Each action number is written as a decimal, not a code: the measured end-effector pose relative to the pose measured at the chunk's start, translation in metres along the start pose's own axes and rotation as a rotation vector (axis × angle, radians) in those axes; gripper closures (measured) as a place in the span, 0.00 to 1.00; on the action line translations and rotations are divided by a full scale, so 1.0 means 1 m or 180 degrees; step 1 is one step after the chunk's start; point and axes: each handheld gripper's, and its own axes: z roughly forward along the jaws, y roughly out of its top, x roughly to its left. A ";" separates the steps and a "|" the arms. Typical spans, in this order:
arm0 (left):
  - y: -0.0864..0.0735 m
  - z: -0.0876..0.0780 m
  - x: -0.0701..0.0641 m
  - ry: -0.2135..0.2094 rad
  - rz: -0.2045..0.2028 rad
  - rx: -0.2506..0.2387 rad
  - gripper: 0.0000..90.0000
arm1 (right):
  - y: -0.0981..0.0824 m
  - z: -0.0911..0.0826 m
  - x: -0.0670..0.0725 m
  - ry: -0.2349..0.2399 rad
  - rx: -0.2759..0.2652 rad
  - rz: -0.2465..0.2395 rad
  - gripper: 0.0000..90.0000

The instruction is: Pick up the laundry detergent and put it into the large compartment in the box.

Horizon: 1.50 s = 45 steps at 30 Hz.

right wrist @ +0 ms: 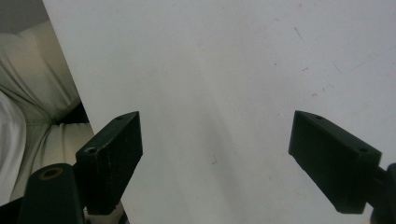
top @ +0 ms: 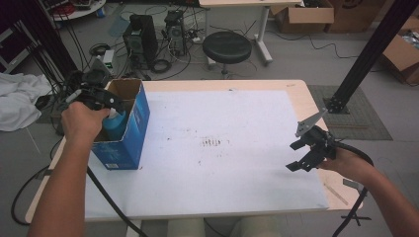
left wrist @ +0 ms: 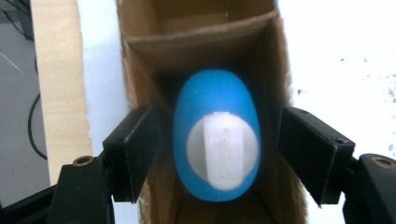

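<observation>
Bottle (left wrist: pixel 216 135) stands inside box (left wrist: pixel 205 42), left hand-held gripper (left wrist: pixel 217 156) spread around it, untouching.

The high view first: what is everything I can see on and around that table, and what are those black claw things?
Box: one, blue outside and brown inside, open top, standing at the table's left edge.
Bottle: one, blue with a white cap, upright inside the box.
Sheet: one, white with small dark marks, covering most of the table.
Table: one, light wood.
Stool: one, black, on the floor beyond the table.
Computer towers: two, black, on the floor, amid cables.
Cardboard boxes: several, brown, far right.
Left gripper: black, above the box, jaws open either side of the bottle.
Right gripper: black, open, nothing between its jaws, over the sheet's right edge.
</observation>
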 end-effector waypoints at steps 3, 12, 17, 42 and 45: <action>0.002 -0.009 -0.002 0.0029 0.0008 -0.0040 0.33 | 0.000 0.000 0.001 -0.0003 0.0000 -0.0005 0.19; 0.006 -0.025 -0.013 -0.0067 0.0133 -0.0118 0.33 | 0.000 -0.002 0.001 -0.0011 -0.0019 -0.0024 0.19; 0.009 -0.032 -0.020 -0.0115 0.0218 -0.0158 0.33 | 0.000 -0.003 0.003 -0.0006 -0.0018 -0.0022 0.19; 0.024 -0.037 -0.090 -0.0382 0.0901 -0.0214 0.23 | 0.000 -0.005 0.006 -0.0023 -0.0015 -0.0011 0.19; 0.027 -0.035 -0.102 -0.0416 0.1005 -0.0200 0.23 | 0.001 -0.005 0.005 -0.0023 -0.0013 -0.0003 0.19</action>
